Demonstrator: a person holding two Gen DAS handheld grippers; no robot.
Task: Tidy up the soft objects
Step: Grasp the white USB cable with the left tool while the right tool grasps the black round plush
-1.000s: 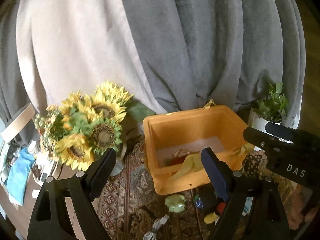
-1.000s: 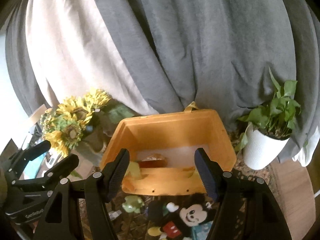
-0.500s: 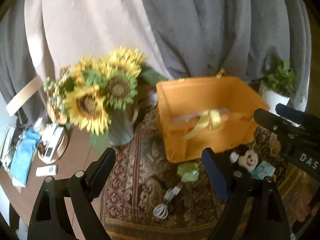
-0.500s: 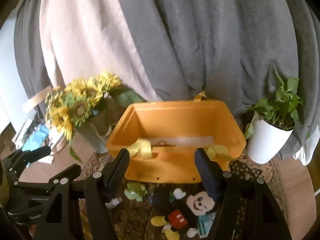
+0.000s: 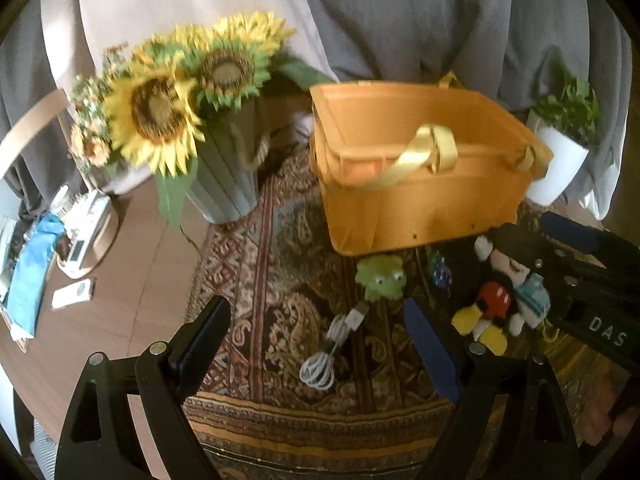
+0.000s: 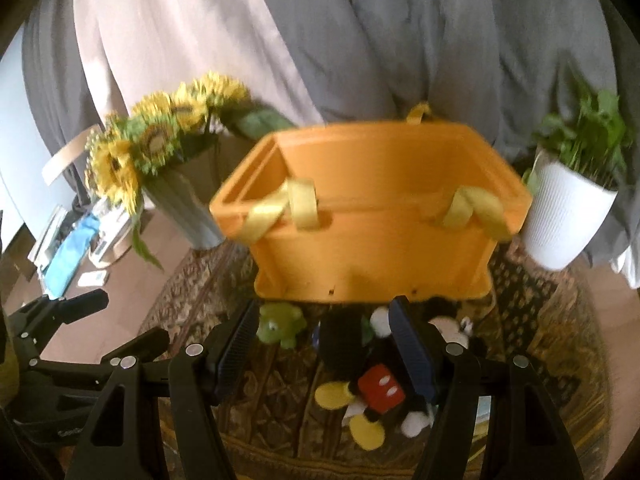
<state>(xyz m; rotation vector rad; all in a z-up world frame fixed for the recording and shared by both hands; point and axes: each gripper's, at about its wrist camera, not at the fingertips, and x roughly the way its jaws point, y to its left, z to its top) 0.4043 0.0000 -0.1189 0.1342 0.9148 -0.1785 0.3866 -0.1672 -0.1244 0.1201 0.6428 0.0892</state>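
Across the middle of the left wrist view a patterned rug [image 5: 288, 264] covers a brown floor, and an orange bin [image 5: 416, 184] with yellow ribbon handles stands on it at centre right; just below the bin's front wall lies a small green frog plush [image 5: 380, 280], with a coiled white cable [image 5: 332, 356] below it near the frame's centre; to the right of the frog a mouse plush [image 5: 494, 300] in red shorts and yellow shoes lies on its back, touching a pale blue soft item [image 5: 534, 300] at its right side; at upper left a grey vase of sunflowers [image 5: 180, 92] stands beside the bin, and a white potted plant [image 5: 560, 160] sits at the far right; the left gripper [image 5: 316, 340] hangs above the rug with its jaws wide apart and empty, the cable showing between them; in the right wrist view the right gripper [image 6: 324, 336] has its jaws partly apart, clamped on nothing, framing the mouse plush's dark head, though the blur hides whether they touch it.
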